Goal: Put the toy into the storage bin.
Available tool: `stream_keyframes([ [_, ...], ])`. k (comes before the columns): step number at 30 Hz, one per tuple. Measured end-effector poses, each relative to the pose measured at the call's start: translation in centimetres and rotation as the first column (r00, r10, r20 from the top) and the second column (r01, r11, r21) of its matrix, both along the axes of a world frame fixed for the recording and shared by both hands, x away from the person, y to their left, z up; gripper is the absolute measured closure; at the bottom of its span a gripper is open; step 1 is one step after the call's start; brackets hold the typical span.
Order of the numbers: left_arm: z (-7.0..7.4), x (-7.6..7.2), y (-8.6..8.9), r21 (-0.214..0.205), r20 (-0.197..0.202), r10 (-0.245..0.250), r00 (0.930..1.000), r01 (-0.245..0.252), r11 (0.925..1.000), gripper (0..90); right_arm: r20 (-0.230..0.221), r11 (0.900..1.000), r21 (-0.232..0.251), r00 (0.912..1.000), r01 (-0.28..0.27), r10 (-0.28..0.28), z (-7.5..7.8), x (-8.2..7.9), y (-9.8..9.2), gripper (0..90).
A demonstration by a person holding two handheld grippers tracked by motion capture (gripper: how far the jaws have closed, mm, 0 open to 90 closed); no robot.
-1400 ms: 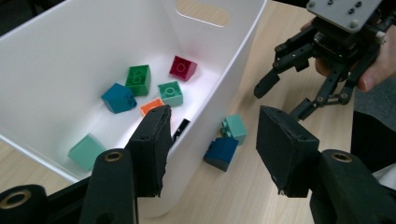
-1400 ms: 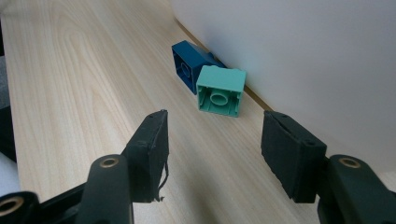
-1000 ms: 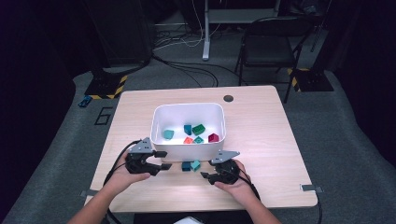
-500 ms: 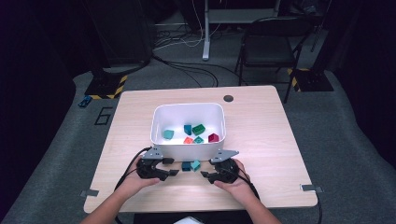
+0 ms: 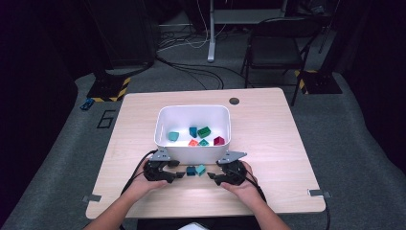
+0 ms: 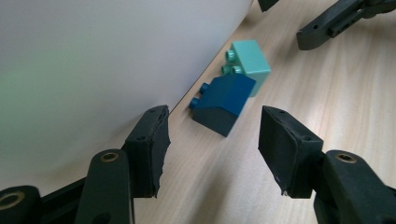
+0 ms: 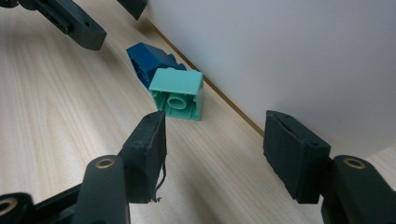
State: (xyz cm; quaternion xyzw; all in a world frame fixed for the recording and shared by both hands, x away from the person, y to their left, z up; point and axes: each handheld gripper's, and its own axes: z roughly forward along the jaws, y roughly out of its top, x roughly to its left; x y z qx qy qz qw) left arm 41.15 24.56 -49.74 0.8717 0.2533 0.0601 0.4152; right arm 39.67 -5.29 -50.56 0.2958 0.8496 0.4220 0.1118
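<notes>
Two small bricks lie side by side on the wooden table (image 5: 268,143), close against the front wall of a white bin (image 5: 191,152): a dark blue sloped brick (image 5: 190,171) (image 6: 224,100) (image 7: 149,63) and a teal brick (image 5: 200,169) (image 6: 250,63) (image 7: 180,93). My left gripper (image 5: 180,170) (image 6: 215,116) rests low at their left, open, with the blue brick just ahead of its fingertips. My right gripper (image 5: 213,171) (image 7: 215,119) faces it from the right, open, with the teal brick just ahead. Both pairs of jaws have just been opening, and nothing is between them.
The bin holds several coloured bricks, among them a green one (image 5: 204,131) and a magenta one (image 5: 219,140). A black round grommet (image 5: 234,101) sits at the table's far edge. A dark chair (image 5: 277,43) stands beyond the table.
My left gripper has come down to the tabletop and shifted right, toward the two bricks. The right gripper has stayed in place. Both pairs of jaws stand wider.
</notes>
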Motion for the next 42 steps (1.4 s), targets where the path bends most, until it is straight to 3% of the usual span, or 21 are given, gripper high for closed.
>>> stream_keyframes([
  [6, -0.4, 0.8, 0.0, -0.021, -0.031, 0.018, 0.9994, -0.019, 0.9996, 42.8, 0.002, 0.9998, -0.005, 0.9998, 0.018, -0.018, -0.1, 0.4, -0.3, 39.1],
  [12, -0.6, 1.0, -0.6, -0.041, -0.030, 0.011, 0.9995, -0.013, 0.9991, 41.8, -0.001, 0.9995, -0.006, 0.9995, 0.033, -0.033, 0.0, 0.9, -0.7, 38.7],
  [23, -1.0, 0.8, -2.2, -0.020, -0.018, -0.042, 0.9990, 0.042, 0.9989, 41.3, -0.004, 0.9986, -0.013, 0.9987, 0.051, -0.051, -0.2, 1.4, -1.1, 37.9],
  [30, -1.6, 0.8, -3.2, 0.033, 0.004, -0.046, 0.9989, 0.046, 0.9984, 44.3, -0.004, 0.9994, -0.004, 0.9994, 0.036, -0.036, 0.2, 0.9, -1.4, 38.1],
  [42, -2.4, 1.0, -4.2, 0.048, -0.002, -0.045, 0.9990, 0.046, 0.9978, 44.6, 0.003, 0.9999, 0.013, 1.0000, 0.004, -0.004, 0.8, -0.3, -1.7, 39.3],
])
